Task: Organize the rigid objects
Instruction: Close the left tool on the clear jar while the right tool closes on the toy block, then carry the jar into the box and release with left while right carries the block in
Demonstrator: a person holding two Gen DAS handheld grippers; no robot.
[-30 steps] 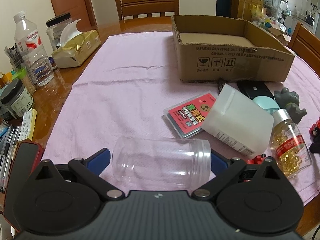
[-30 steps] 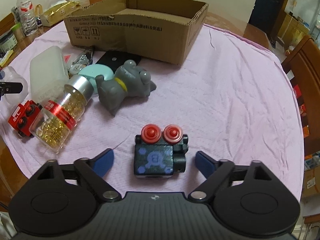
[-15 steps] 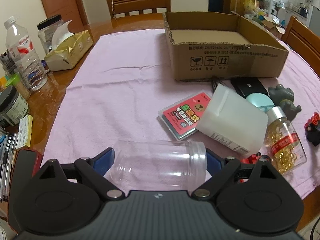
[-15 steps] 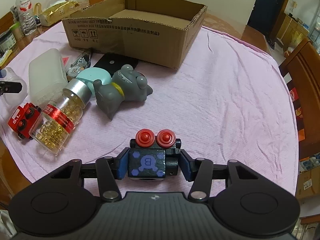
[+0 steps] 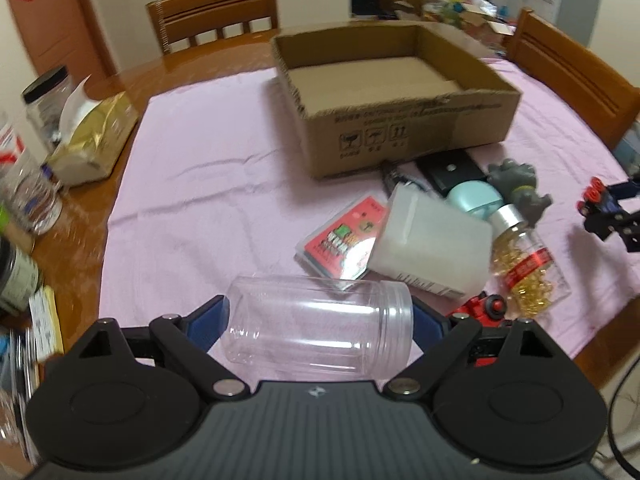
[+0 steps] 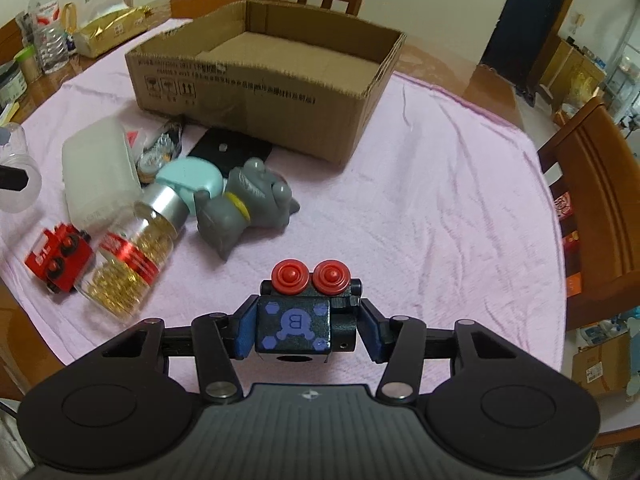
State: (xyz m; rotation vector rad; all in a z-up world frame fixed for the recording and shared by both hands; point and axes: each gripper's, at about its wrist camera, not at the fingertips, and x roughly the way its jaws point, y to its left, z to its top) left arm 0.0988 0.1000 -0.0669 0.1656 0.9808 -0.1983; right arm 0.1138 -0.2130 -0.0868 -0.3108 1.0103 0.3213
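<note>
- Up close, the left gripper [image 5: 320, 320] has its blue pads pressed on the two ends of a clear plastic jar [image 5: 318, 328], which lies sideways between them, open mouth to the right.
- Likewise the right gripper [image 6: 306, 328] is closed narrow on a dark blue toy block [image 6: 298, 322] with two red knobs on top and a "B" on its face.
- Only the right wrist view shows that grasp plainly; the left wrist view catches the toy block and gripper small at the far right edge.
- Only the left wrist view shows a red card pack [image 5: 340, 236] lying partly under a frosted white container [image 5: 432, 248].
- Beyond the tools, on the pink cloth [image 6: 440, 200], lie a red toy train [image 6: 58, 256], a bottle of golden capsules [image 6: 132, 252], a teal round lid [image 6: 190, 176] and a gray toy animal [image 6: 244, 204], crowded together and touching.
- Behind that cluster stands an open cardboard box [image 6: 256, 92], with a black flat case [image 6: 230, 150] at its foot.
</note>
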